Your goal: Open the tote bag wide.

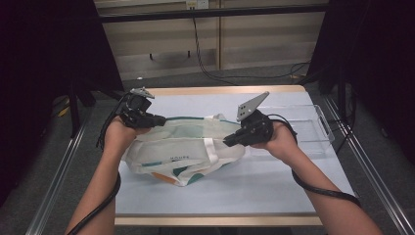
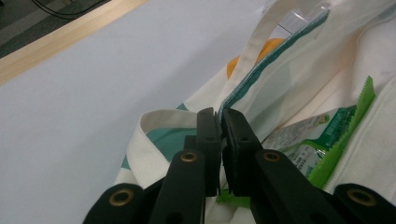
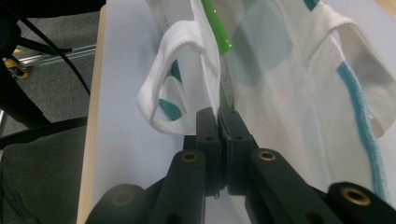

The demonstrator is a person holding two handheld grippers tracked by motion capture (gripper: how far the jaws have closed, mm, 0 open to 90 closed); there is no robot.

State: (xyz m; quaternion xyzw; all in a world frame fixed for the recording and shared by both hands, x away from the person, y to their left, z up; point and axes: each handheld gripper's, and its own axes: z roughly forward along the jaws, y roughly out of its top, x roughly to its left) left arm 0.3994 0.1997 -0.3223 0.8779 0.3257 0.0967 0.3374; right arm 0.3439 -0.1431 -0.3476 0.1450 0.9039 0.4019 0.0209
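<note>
A white cloth tote bag (image 1: 181,149) with teal and orange patches lies across the middle of the pale table (image 1: 274,186). My left gripper (image 1: 161,119) is shut on the teal-trimmed rim of the bag (image 2: 243,88) at its left end. My right gripper (image 1: 227,142) is shut on the bag's rim (image 3: 212,88) at its right side, beside a white handle loop (image 3: 159,93). Inside the bag's mouth lies a green snack packet (image 2: 327,135), seen as a green edge (image 3: 217,28) in the right gripper view.
A clear plastic tray (image 1: 313,129) stands on the table to the right of the bag, behind my right hand. The table's wooden edge (image 1: 220,220) runs along the front. Black cables (image 1: 215,73) lie on the floor beyond the table.
</note>
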